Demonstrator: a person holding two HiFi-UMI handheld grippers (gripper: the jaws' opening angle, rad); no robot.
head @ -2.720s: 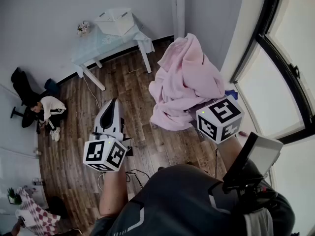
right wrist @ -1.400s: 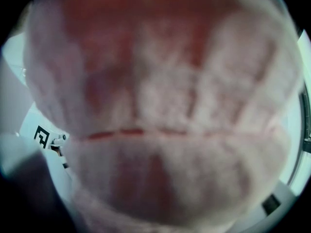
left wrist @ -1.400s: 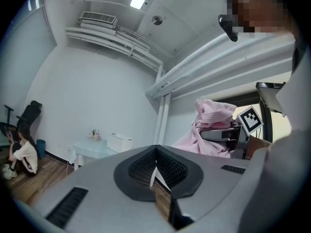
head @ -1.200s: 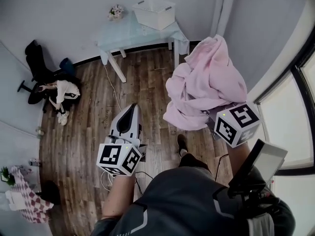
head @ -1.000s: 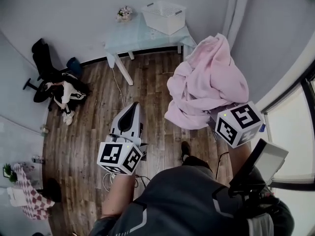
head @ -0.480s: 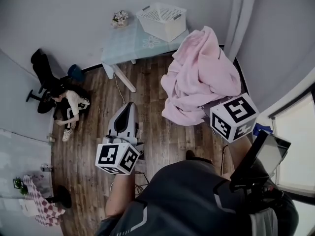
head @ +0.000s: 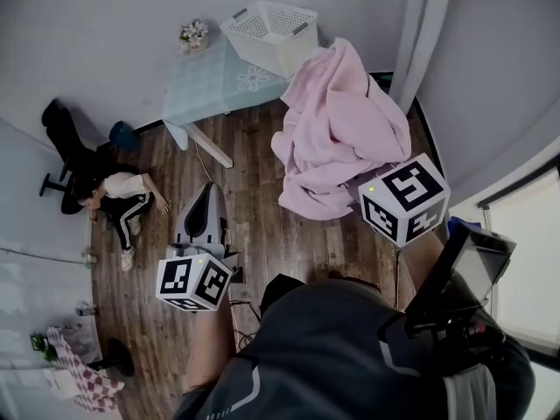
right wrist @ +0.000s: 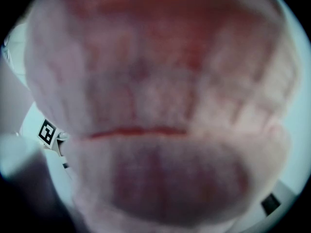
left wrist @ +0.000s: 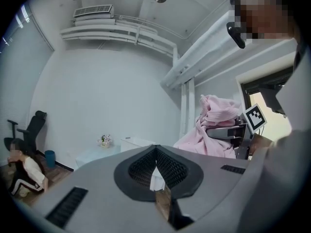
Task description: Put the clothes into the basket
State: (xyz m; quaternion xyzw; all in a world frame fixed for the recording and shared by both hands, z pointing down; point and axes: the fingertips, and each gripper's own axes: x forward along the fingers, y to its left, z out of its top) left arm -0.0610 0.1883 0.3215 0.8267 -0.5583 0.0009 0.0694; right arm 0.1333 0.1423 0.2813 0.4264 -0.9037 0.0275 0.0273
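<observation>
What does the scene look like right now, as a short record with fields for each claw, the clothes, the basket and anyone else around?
left claw: shut, empty, over the wood floor
right claw: holds the pink garment up off the floor; the cloth fills its own view
basket: white, on the light blue table; garment not yet in it
table extras: flowers beside the basket
bystander: person sitting on the floor at the left, near a black chair
</observation>
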